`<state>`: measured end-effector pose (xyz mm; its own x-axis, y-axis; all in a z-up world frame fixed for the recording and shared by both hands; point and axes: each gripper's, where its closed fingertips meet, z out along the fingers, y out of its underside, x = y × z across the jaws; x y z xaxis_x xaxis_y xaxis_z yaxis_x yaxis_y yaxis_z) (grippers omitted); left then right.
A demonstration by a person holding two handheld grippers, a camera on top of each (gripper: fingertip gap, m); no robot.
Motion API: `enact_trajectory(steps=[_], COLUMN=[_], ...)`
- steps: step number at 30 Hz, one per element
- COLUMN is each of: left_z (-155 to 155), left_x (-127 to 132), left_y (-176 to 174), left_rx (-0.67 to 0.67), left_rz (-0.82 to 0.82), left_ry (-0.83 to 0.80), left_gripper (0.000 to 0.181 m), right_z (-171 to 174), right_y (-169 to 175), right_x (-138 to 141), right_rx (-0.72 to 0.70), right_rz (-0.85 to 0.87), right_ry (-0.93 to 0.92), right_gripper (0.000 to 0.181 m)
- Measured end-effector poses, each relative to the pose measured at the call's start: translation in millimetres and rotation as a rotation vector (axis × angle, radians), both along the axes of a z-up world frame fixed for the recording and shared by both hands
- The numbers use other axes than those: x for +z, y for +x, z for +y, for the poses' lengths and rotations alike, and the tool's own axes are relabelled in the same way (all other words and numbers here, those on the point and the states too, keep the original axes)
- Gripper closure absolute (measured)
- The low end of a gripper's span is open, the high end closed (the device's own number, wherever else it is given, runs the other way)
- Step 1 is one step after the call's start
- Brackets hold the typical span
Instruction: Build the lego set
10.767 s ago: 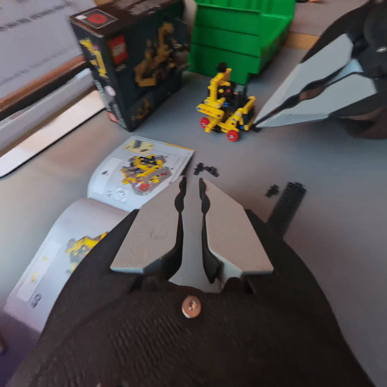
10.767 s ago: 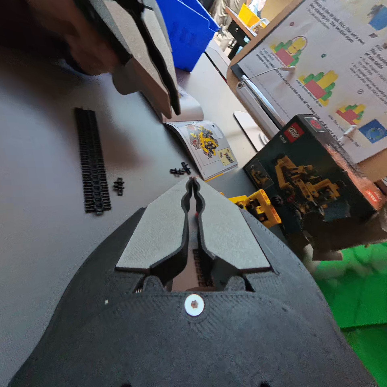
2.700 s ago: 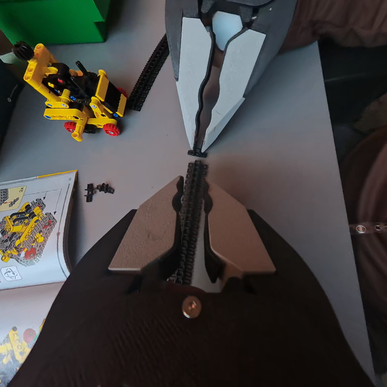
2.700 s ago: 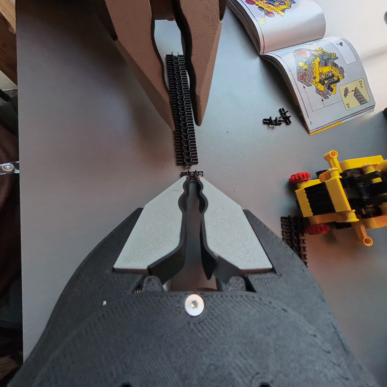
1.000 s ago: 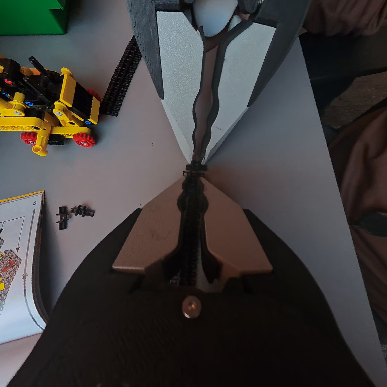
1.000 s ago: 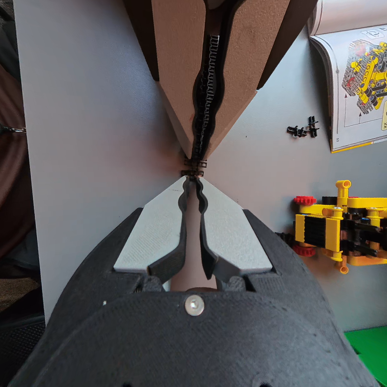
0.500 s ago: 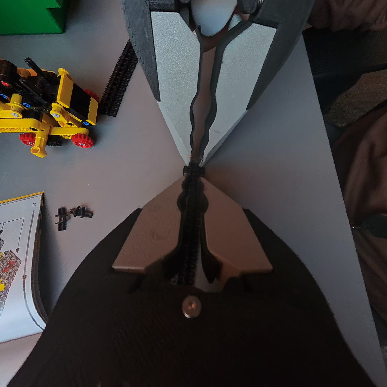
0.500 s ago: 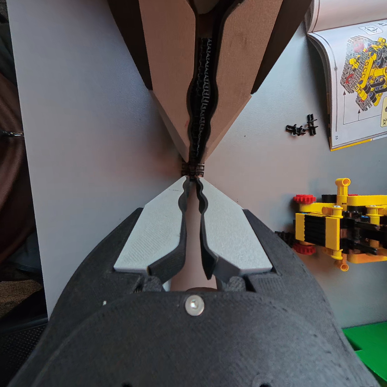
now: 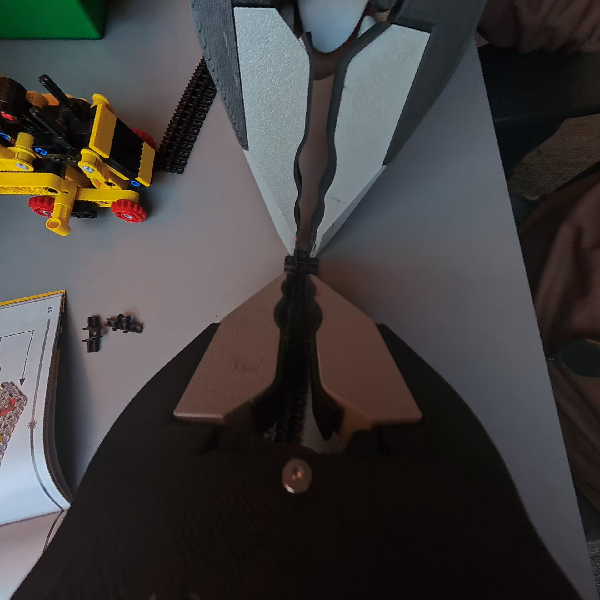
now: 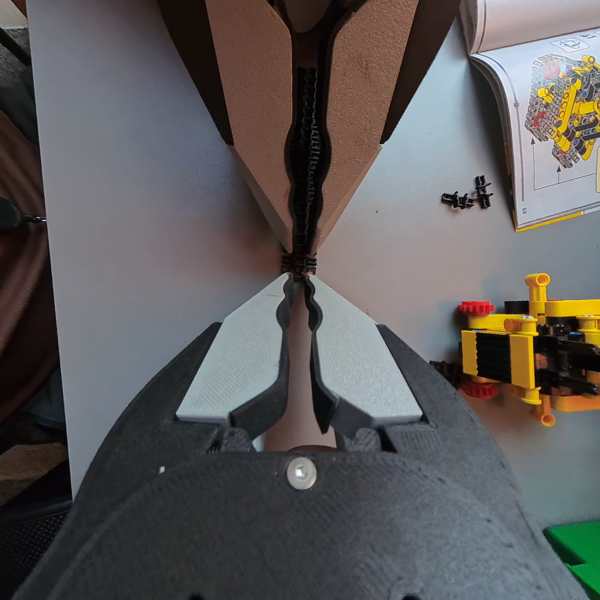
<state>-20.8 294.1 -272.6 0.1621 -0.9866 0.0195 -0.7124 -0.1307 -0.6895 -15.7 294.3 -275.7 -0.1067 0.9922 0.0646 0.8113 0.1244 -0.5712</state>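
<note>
I work close to the bench (image 10: 130, 227) edge, open grey surface on both sides. My left gripper (image 9: 299, 276) and right gripper (image 10: 298, 276) meet tip to tip: left fingers clamp the black track strip (image 10: 305, 156), right fingers pinch a single track link (image 9: 300, 263) touching its end. The yellow model (image 9: 74, 156) and printed booklet (image 10: 552, 113) lie aside.

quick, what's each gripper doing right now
left gripper: shut on the black track strip.
right gripper: shut on a single black track link.
</note>
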Motion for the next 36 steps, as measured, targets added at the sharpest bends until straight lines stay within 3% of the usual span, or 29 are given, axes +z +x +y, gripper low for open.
enact_trajectory(steps=[29, 36], left_z=[1.4, -0.2], left_x=[4.3, 5.4], left_y=[4.0, 0.8], left_rx=[0.009, 0.005], left_rz=[-0.023, -0.023], left_ry=[0.020, -0.002], left_gripper=[0.181, 0.173], right_z=[-0.2, -0.1], right_y=[-0.5, -0.2], right_x=[0.3, 0.3], right_rx=[0.005, 0.005], right_rz=[0.015, 0.011], right_ry=[-0.003, -0.001], right_gripper=[0.178, 0.178])
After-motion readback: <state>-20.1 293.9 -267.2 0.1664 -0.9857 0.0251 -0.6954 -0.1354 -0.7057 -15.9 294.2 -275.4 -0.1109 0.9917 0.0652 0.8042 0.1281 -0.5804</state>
